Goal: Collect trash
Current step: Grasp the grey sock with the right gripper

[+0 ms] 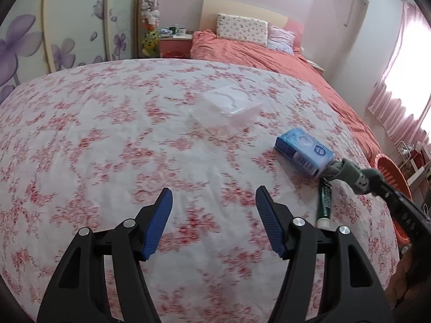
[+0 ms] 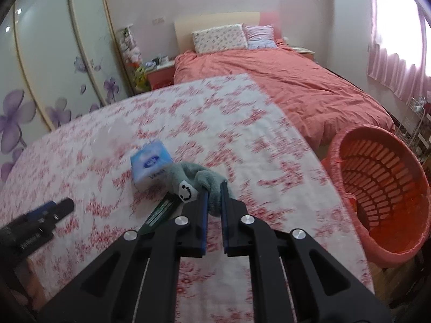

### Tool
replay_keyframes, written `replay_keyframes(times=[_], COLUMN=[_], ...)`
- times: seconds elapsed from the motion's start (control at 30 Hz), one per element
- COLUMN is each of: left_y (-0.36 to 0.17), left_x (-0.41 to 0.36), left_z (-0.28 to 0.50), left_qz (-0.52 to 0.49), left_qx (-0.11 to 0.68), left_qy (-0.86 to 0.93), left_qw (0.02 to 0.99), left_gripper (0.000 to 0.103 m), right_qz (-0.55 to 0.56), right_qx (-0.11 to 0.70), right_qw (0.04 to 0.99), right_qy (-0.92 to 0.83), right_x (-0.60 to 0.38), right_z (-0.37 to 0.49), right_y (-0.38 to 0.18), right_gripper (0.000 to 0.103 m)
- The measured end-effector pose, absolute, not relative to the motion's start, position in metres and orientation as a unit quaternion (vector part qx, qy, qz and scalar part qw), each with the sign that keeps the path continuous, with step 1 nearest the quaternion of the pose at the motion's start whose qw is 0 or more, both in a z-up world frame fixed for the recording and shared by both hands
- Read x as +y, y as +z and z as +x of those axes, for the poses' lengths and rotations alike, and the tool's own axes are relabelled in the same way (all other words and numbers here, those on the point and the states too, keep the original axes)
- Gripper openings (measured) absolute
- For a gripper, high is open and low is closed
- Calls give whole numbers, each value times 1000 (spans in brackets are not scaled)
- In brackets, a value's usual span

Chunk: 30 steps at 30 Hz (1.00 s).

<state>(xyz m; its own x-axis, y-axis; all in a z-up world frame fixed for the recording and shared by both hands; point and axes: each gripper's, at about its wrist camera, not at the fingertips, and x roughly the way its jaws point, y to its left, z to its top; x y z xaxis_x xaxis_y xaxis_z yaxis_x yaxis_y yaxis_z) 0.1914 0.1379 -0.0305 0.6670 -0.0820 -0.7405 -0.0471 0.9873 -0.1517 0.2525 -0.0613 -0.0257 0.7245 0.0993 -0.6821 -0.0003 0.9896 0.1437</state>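
Pinched between our right gripper's [image 2: 213, 188] blue pads [image 2: 203, 215] is a grey fuzzy sock [image 2: 204, 180] with a small white smiley patch, the jaws pressed nearly together on the fabric; our left gripper [image 1: 214, 196] hovers over bare cloth with its jaws spread and nothing between them.

Working down by size, we see the floral tablecloth [image 1: 107, 140], white with red blossoms, covering the whole work surface under both tools. Behind it stands a bed [image 2: 291, 86] under a coral duvet, and along the left wall a wardrobe [image 2: 54, 62] with purple flower decals. Off the table's right edge, below its level, sits a red slatted laundry basket [image 2: 382, 188]; what we can see of its inside holds nothing.

On the cloth, a clear plastic container [image 1: 229, 105] lies toward the far middle, blurred and well apart from both grippers. Nearer, a blue tissue pack [image 1: 304, 150] lies on the right part of the table, touching the gripped sock at its near end. A dark green tube [image 1: 324, 202] with a white cap lies just beside the pack, partly under the sock. In the left wrist view the sock [image 1: 347, 169] shows at the right gripper's [image 1: 363, 179] tips, beside the pack's corner.
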Motion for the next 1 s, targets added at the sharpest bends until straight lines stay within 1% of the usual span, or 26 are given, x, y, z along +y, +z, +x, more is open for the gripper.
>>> replay_keyframes(times=[0.07,0.13,0.23,0.3,0.37,0.5,0.57,0.7,1.0], left_y=[-30,-28,-23,-21,-20,-21,-21,-25,-44], left_x=[128,118,102,92,81,58,44,21,-2], left_z=[195,199,205,209,216,233,243,259,271], left_qz=[-73,-70,-66,-64,-66,-73,-67,-51,17], left_qx=[408,407,401,399,399,407,410,422,443], left_qy=[-18,-25,-40,-47,-55,-62,-60,-50,-4], left_qw=[910,911,913,914,913,908,907,904,896], left_gripper=[65,68,69,71,76,76,79,80,81], right_qz=[76,86,95,97,98,103,106,110,125], right_qx=[361,350,335,327,323,323,326,330,337], right_qw=[929,933,937,940,941,941,940,937,933], right_qy=[23,21,18,13,8,-2,-6,-12,-18], right_x=[-71,-79,-90,-97,-102,-115,-121,-132,-147], right_z=[250,248,244,241,239,235,234,234,233], right_y=[-20,-13,-4,1,3,1,-1,-6,-13], right_gripper=[9,9,9,9,9,9,9,9,9])
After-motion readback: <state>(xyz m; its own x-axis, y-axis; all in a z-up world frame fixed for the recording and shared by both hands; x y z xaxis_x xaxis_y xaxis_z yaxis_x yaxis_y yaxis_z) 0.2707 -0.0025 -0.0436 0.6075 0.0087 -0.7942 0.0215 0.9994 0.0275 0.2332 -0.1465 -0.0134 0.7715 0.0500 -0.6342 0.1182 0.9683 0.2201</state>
